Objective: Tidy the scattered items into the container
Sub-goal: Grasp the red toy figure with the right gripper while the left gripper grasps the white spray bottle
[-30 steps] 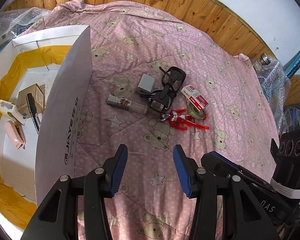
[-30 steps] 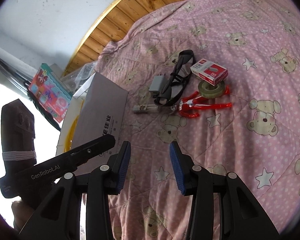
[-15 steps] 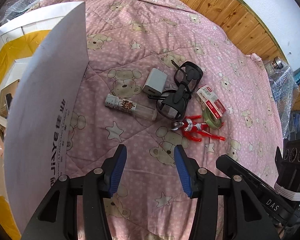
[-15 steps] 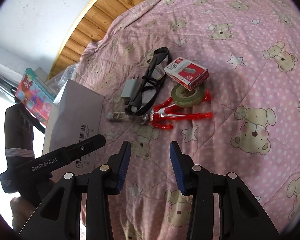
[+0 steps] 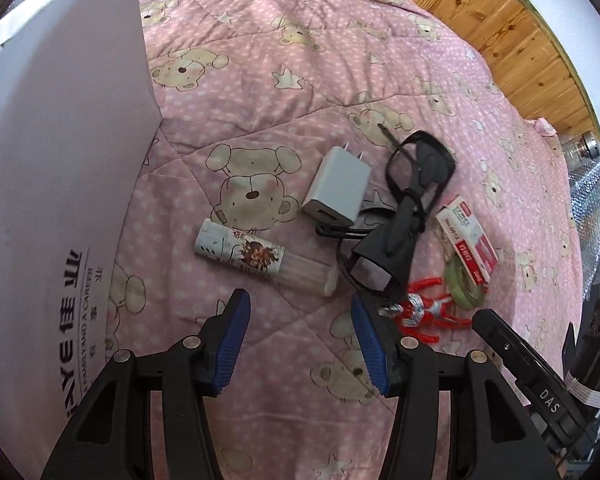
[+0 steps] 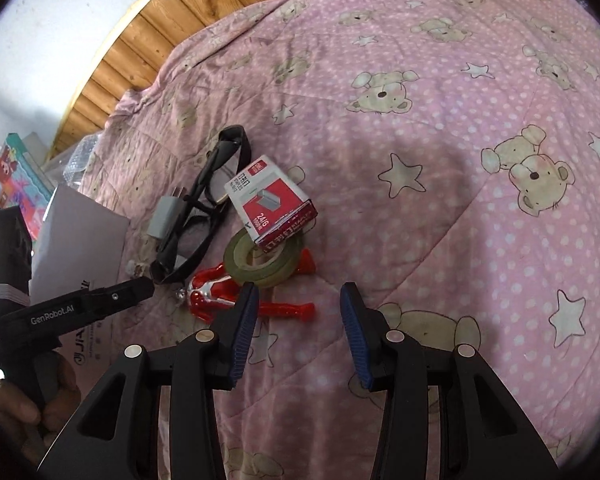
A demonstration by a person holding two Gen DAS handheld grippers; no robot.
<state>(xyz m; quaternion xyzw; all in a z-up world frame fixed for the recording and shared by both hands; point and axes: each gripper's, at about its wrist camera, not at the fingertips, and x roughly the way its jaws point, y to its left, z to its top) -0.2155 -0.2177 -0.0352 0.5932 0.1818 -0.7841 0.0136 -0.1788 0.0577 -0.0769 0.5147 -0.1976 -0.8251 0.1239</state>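
Observation:
A small cluster lies on the pink bear-print quilt [image 5: 284, 60]: a clear tube with a cartoon label [image 5: 260, 258], a white charger [image 5: 338, 186], black glasses [image 5: 400, 224], a red and white staple box [image 6: 274, 204] resting on a green tape roll [image 6: 264, 260], and a red toy figure [image 6: 228, 298]. The white box's flap [image 5: 60, 160] rises at the left. My left gripper [image 5: 300, 340] hovers open just short of the tube. My right gripper [image 6: 296, 328] is open beside the toy figure and tape. Nothing is held.
A wooden floor [image 5: 500, 28] borders the quilt's far edge. Bubble wrap and a metal jar [image 5: 584, 152] sit at the far right. A colourful carton [image 6: 10, 180] stands beyond the white box. A hand [image 6: 16, 404] holds the left gripper's handle.
Both grippers have moved in toward the cluster, which now looks larger and closer. The box's inside has slid out of the left view. Jaws stay open.

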